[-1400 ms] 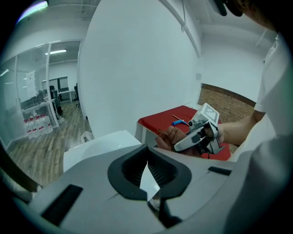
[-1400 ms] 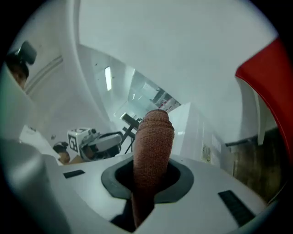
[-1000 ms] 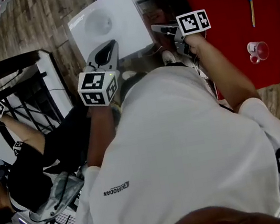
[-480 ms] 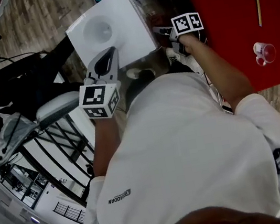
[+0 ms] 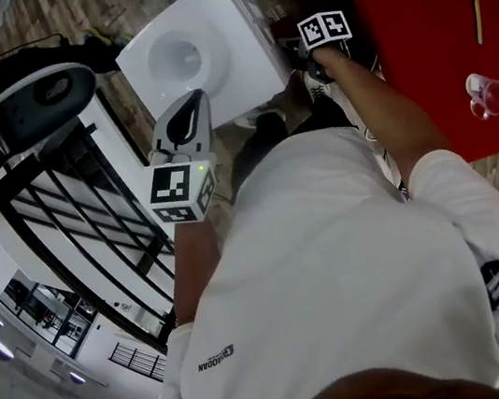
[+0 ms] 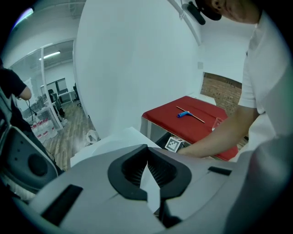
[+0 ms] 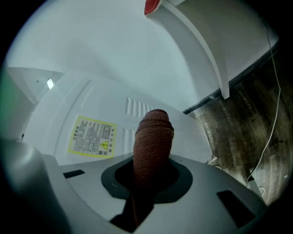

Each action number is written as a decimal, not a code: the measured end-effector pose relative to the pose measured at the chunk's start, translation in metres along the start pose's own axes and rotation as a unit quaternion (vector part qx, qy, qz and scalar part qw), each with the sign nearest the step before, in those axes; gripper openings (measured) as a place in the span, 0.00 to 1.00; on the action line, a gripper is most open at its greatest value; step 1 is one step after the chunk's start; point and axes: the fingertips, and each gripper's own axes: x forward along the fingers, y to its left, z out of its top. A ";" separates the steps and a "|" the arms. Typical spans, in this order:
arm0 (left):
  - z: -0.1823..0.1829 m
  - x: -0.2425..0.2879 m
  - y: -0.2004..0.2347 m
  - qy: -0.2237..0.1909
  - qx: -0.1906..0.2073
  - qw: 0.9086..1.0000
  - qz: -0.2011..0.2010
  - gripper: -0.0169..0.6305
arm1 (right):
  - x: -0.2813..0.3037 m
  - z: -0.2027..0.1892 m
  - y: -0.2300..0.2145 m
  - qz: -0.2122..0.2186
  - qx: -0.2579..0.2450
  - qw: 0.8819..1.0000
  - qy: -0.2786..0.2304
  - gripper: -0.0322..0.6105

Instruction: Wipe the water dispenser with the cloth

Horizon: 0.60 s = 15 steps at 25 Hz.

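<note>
The dispenser [image 5: 206, 49] stands on the wood floor right ahead of us, just left of the red table [image 5: 413, 43], with its white top and round recess facing up in the head view. The cloth [image 7: 154, 137], a reddish-brown roll, points at the rear panel near the yellow label [image 7: 90, 135] and the vent slots. The right gripper [image 7: 153, 157] is clenched on it, reaching round the dispenser's table side. We judge the wiping is under way on the back or side. The top and the other faces look likely left to do, but no streaks or wet marks show, so we can't say what is already clean. We can't tell whether the cloth tip touches the panel or sits just off it. The left gripper [image 5: 197, 100] hovers over the near edge of the top, its tips together and nothing between them. The front and taps are out of sight, our own torso blocks the lower body, and the label print is too small to read.
</note>
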 end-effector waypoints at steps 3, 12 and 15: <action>0.002 0.001 0.005 0.003 0.000 1.000 0.003 0.01 | 0.013 0.003 -0.015 -0.019 -0.001 1.000 0.014 0.13; 0.000 0.006 0.005 0.007 -0.002 1.000 -0.005 0.01 | 0.030 0.001 -0.039 -0.065 -0.013 0.998 0.023 0.13; 0.002 0.009 0.005 0.005 0.000 1.000 -0.007 0.01 | 0.024 0.002 -0.041 -0.071 -0.009 0.997 0.017 0.13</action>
